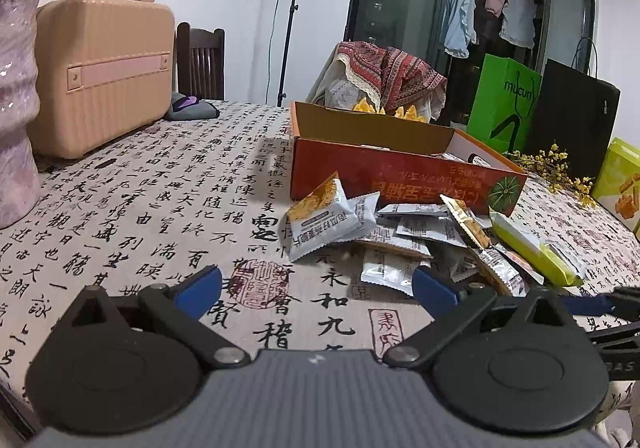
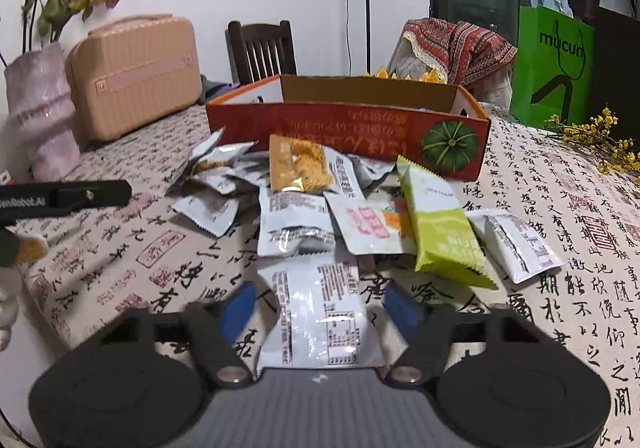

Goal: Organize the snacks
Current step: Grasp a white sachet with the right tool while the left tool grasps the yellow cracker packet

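Note:
A pile of small snack packets (image 1: 404, 236) lies on the table in front of an open orange cardboard box (image 1: 400, 172). My left gripper (image 1: 316, 288) is open and empty, low over the tablecloth, left of the pile. In the right wrist view the same pile (image 2: 320, 204) and box (image 2: 348, 124) show. My right gripper (image 2: 318, 308) is open, its blue fingers on either side of a silver packet (image 2: 320, 320) lying on the table. A lime-green packet (image 2: 440, 224) lies at the pile's right.
A pink vase (image 2: 40, 112) and a peach case (image 2: 136, 76) stand at the left. A green bag (image 2: 554, 64), a black bag (image 1: 572, 120) and yellow flowers (image 2: 600, 140) are at the back right. A patterned cloth (image 2: 456, 44) sits behind the box.

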`<state>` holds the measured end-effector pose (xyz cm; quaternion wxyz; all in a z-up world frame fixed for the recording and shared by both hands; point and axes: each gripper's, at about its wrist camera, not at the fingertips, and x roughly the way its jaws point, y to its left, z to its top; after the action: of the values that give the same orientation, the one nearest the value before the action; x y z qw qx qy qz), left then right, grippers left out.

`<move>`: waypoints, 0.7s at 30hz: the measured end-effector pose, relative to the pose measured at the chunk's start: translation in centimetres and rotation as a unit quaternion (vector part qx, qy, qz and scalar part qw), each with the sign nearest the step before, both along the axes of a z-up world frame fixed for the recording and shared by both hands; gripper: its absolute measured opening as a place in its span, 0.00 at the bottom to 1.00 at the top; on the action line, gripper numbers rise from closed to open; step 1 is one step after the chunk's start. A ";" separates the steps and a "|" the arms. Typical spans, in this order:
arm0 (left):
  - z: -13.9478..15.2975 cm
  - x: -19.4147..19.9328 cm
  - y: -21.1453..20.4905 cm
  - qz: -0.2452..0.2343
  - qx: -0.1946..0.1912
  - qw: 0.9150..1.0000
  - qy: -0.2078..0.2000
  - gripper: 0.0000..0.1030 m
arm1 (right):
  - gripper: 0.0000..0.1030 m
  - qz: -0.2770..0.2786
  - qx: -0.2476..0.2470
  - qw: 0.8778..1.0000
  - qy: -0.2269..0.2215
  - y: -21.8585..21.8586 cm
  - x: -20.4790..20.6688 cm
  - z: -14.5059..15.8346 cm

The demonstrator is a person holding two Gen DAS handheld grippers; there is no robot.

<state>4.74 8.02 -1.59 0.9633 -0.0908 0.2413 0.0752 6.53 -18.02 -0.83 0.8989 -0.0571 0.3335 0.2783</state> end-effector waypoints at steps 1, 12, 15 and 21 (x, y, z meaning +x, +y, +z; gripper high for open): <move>0.0 0.0 0.1 0.001 -0.002 1.000 0.000 1.00 | 0.57 0.000 -0.002 1.000 0.004 0.1 0.1 -0.2; 0.5 0.9 1.0 0.002 -0.015 1.000 -0.003 1.00 | 0.42 0.016 0.029 0.999 -0.011 -0.6 -0.3 1.5; 0.8 1.8 1.6 0.006 -0.025 1.000 -0.005 1.00 | 0.42 0.010 0.040 0.999 -0.029 -1.1 -0.3 2.6; 1.4 5.0 2.4 0.023 -0.037 0.999 -0.005 1.00 | 0.42 -0.016 0.054 0.997 -0.057 -2.1 0.6 4.1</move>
<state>9.74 10.38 -0.18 0.9584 -0.1320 0.2371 0.0881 7.18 -20.13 3.25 0.9224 -0.0184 0.2673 0.2782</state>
